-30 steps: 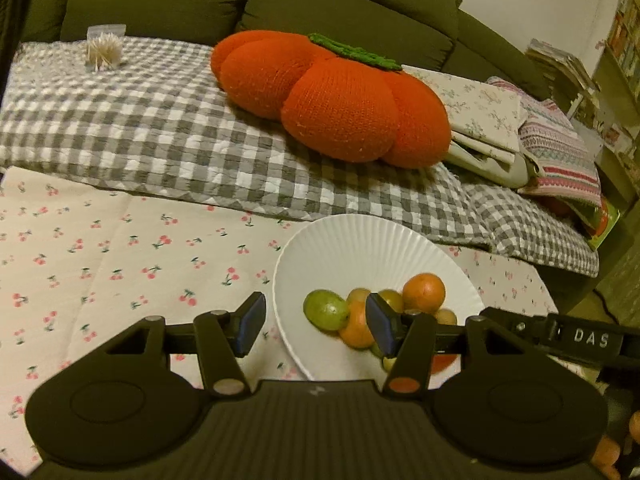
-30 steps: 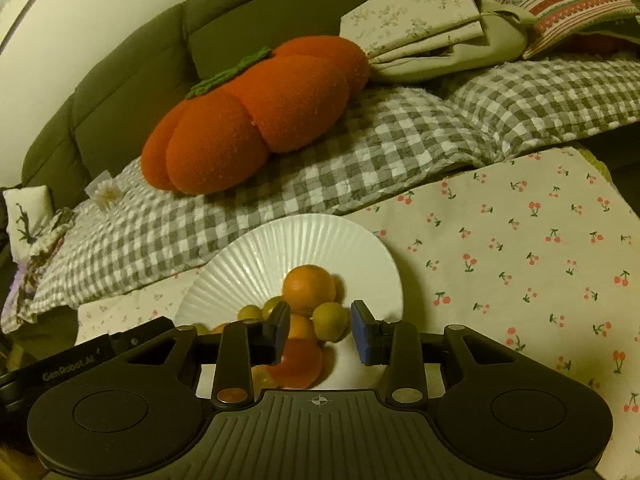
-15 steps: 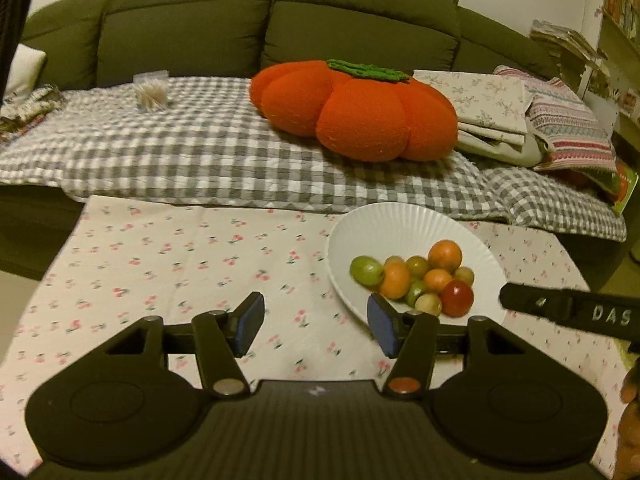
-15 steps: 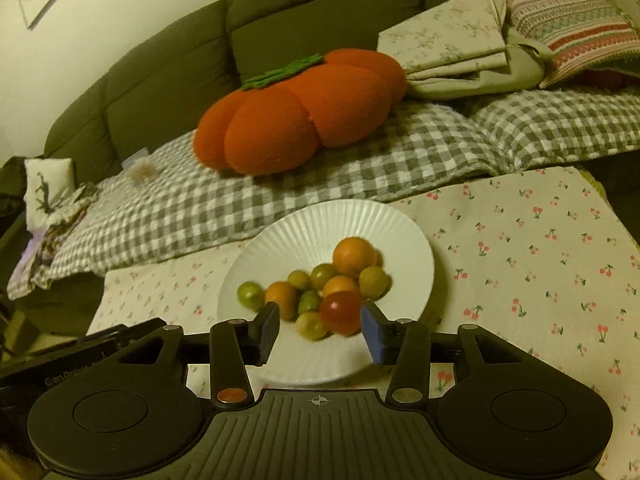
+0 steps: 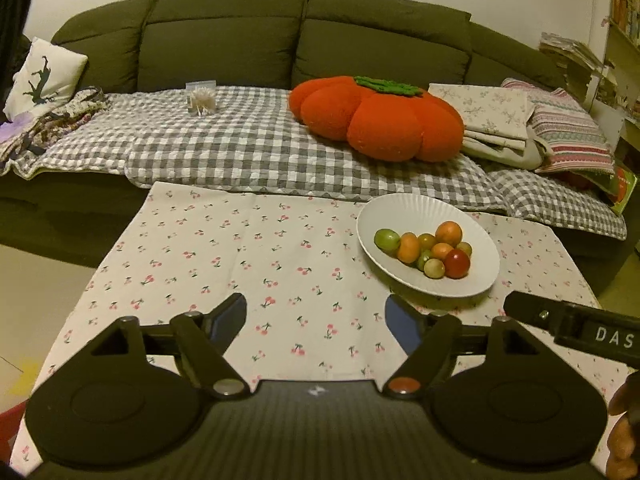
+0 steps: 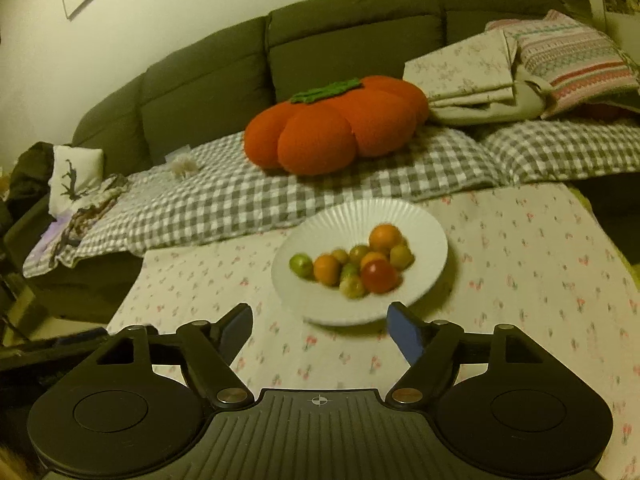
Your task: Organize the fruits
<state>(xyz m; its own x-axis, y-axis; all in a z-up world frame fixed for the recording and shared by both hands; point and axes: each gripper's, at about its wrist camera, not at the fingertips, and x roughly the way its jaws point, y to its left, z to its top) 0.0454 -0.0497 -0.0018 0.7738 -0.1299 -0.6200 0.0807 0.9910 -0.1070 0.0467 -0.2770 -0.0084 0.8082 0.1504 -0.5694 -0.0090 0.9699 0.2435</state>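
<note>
I am looking across a table under a cherry-print cloth [image 5: 256, 264] toward a dark green sofa [image 5: 304, 28] in a dim living room. Nearest to me, my left gripper [image 5: 316, 322] hangs above the cloth with its jaws spread wide and nothing between them; my right gripper [image 6: 320, 330] is likewise released and empty, with the near rim of the plate just beyond its fingertips. From the left camera I can see part of the right gripper's black body at the right edge. Farther out, on the right half of the table, sits a white ribbed plate [image 5: 404, 210], and the fruits [image 5: 430, 249] are heaped on it: small orange, green and yellowish ones, with a red fruit [image 5: 457, 263] at the near right of the pile and a green fruit [image 5: 387, 239] at its left. The right camera's picture of the pile is blurred. Beyond the table a grey checked blanket [image 5: 208, 144] covers the sofa seat, and an orange pumpkin-shaped cushion [image 5: 380, 118] lies on it, with folded linens [image 5: 492, 120] to its right.
</note>
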